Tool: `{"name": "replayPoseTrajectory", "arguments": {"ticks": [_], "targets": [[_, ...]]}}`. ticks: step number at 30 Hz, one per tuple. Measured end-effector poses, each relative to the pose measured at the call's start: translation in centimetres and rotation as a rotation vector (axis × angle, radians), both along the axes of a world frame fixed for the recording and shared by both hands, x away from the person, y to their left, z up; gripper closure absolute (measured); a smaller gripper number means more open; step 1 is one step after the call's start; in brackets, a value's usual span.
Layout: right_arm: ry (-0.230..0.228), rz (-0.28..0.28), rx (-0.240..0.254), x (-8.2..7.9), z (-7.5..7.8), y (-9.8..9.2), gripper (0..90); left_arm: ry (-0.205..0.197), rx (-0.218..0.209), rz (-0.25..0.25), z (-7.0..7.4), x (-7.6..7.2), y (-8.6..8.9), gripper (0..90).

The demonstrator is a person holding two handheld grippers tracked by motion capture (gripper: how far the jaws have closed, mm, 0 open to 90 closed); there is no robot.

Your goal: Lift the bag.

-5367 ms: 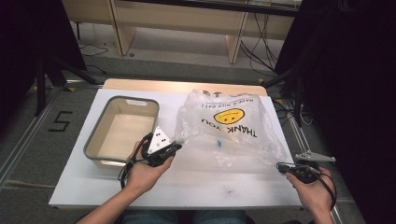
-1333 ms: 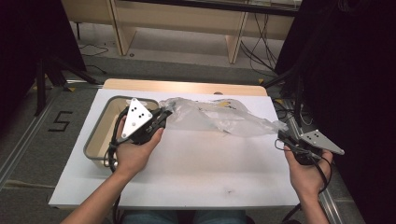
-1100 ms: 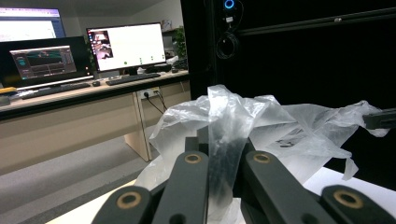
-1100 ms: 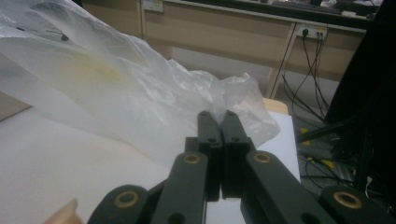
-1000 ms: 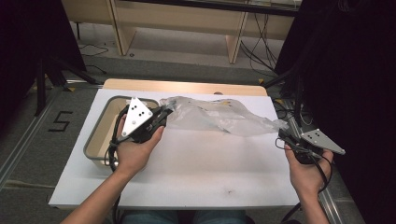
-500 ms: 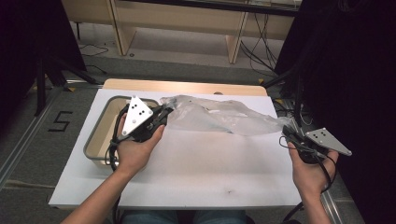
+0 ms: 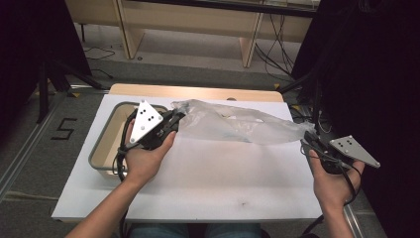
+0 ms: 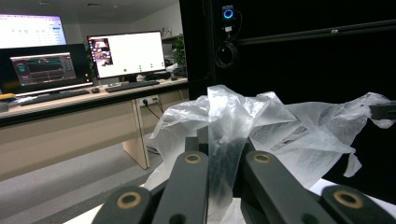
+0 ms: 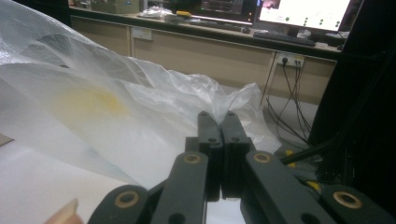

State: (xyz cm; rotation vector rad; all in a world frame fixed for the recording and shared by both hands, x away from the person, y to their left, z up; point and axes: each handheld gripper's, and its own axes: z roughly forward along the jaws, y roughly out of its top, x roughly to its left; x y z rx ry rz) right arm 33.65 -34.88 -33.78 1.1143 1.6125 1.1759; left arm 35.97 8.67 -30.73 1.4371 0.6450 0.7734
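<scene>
Clear plastic bag (image 7: pixel 237 124) hangs stretched above the table (image 7: pixel 208 183), long axis running left to right. My left gripper (image 7: pixel 171 120) pinches its left end beside the bin (image 7: pixel 106 144); my right gripper (image 7: pixel 309 141) clamps its right end at the table's edge. Both ends equally in hand.

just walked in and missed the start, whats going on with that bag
A person holds a tool in each hand and has a thin clear plastic bag stretched between them above the white table. The left tool is shut on one end of the bag, near the grey tub. The right tool is shut on the other end, at the table's right edge. The bag hangs crumpled and mostly lifted off the table.
</scene>
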Motion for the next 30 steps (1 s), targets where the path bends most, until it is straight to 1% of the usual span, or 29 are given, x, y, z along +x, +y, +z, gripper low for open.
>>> {"name": "replayPoseTrajectory", "arguments": {"ticks": [2,4,10,18,30], "targets": [[-0.006,-0.001,0.000,0.0,0.1,0.0,89.7,-0.004,0.003,0.002,0.1,0.0,0.0,88.7],[-0.010,-0.002,-0.001,-0.1,0.1,-0.1,89.7,-0.005,-0.009,0.002,0.2,0.0,0.0,88.7],[-0.021,-0.009,0.005,-0.3,0.4,-0.2,89.7,-0.016,-0.014,0.000,0.5,-0.1,0.0,88.7],[-0.049,-0.014,0.008,-0.6,0.9,-0.4,89.7,-0.027,-0.026,-0.005,0.9,-0.3,-0.2,88.7],[-0.067,-0.021,0.015,-0.8,1.4,-0.5,89.7,-0.040,-0.039,-0.013,1.4,-0.6,-0.4,88.7]]}}
